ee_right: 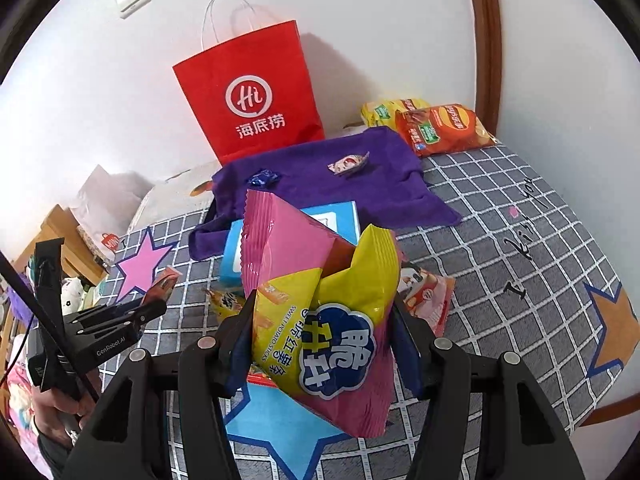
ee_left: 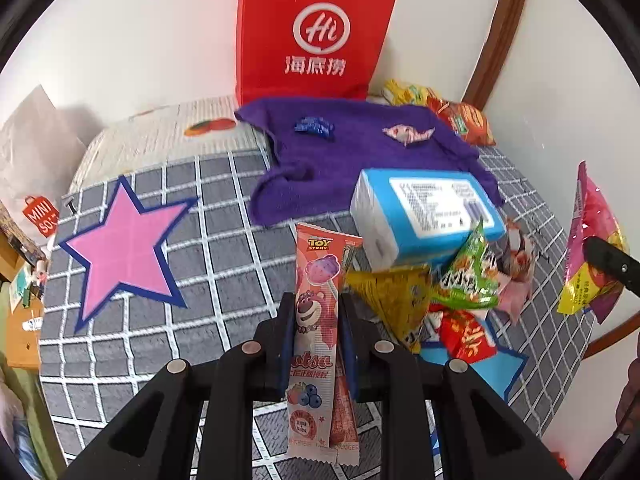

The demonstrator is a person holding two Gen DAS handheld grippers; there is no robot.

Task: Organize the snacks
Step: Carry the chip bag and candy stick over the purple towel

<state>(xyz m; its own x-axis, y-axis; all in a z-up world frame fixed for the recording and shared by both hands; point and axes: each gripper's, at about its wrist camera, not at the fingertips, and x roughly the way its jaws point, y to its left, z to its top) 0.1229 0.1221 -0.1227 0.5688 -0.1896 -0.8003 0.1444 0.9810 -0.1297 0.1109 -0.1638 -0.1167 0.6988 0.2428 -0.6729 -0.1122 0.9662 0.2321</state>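
Right gripper (ee_right: pixel 324 344) clamped on puffy pink-and-yellow chip bag (ee_right: pixel 320 320), held above the checked bedspread (ee_right: pixel 520 272); light, crinkly, crushable, so best pinched at a sealed edge. Left gripper (ee_left: pixel 316 320) shut tight on thin pink candy stick (ee_left: pixel 318 320), lifted clear of snack pile (ee_left: pixel 440 292); floppy, slippery film, best gripped mid-length.

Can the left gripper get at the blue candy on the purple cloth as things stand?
Probably not yet: the left gripper is shut on the Toy Story lollipop packet. The path to the blue candy itself looks free.
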